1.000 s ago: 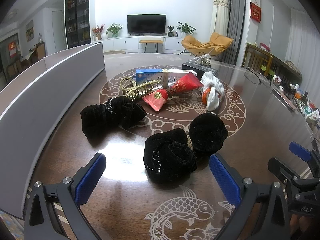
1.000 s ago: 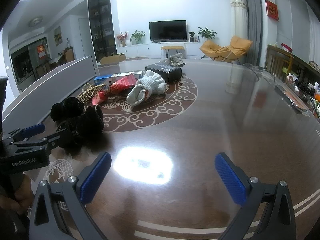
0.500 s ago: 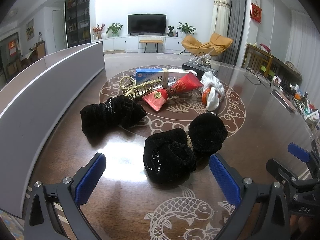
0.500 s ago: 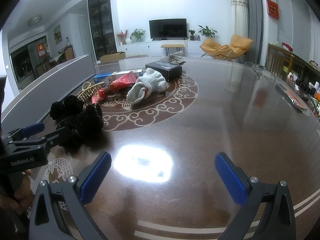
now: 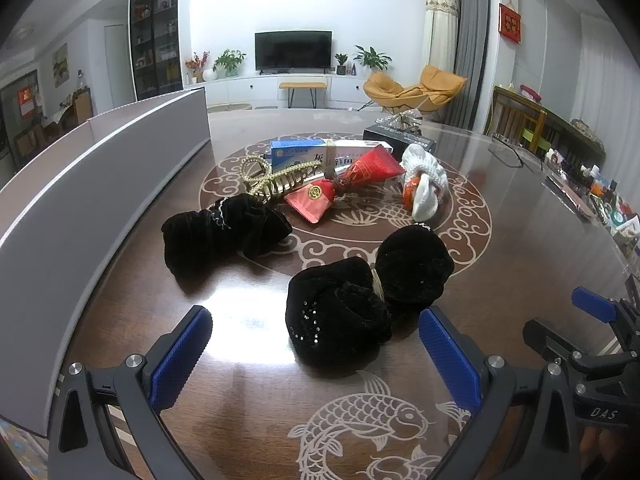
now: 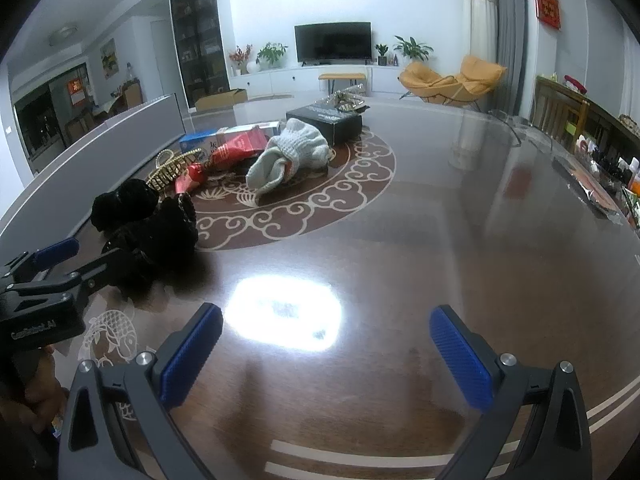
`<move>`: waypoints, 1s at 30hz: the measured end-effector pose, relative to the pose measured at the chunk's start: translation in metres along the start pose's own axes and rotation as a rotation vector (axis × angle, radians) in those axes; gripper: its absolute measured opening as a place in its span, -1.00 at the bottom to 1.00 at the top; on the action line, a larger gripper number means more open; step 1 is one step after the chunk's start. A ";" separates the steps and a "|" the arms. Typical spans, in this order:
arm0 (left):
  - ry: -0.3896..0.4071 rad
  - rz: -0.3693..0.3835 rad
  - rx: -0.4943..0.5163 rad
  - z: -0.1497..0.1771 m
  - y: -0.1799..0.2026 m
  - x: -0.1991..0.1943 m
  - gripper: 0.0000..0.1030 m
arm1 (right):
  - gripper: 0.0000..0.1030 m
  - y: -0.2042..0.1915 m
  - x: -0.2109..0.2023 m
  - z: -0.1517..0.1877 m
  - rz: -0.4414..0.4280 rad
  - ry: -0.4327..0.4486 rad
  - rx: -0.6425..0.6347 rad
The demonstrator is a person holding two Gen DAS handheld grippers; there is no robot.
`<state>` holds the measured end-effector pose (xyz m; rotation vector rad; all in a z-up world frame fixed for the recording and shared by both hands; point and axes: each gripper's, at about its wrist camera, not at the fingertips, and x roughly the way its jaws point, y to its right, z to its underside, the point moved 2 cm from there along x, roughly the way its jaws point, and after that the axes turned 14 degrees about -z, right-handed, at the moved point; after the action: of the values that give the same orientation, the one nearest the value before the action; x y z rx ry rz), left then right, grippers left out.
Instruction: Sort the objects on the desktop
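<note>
While our left gripper hovers with fingers spread wide, the near black velvet bow lies on the tabletop just ahead between them. From the right wrist, our right gripper gapes over bare wood, well apart from the white glove.

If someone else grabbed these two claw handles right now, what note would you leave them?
Left claw: open, empty, low over the table, right in front of the nearer black velvet bow.
Right claw: open, empty, over bare table.
Things: a second black velvet bow lies further left; behind them, clustered on the table's round pattern, a gold hair claw clip, red packet, blue-and-white box, white knit glove and black box.
Done: nothing looks sorted yet.
Left: everything; the nearer bow seems the likely first pick.
</note>
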<state>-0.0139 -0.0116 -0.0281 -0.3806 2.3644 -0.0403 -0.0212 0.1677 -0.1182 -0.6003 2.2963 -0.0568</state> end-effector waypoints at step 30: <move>-0.209 -0.036 0.161 0.004 -0.059 0.007 1.00 | 1.00 -0.023 0.025 -0.019 -0.290 -0.112 0.086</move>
<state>-0.0006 -0.0696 -0.0283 -0.3318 2.1314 -0.1971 -0.0402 0.1338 -0.1161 -0.8647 2.0734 -0.2530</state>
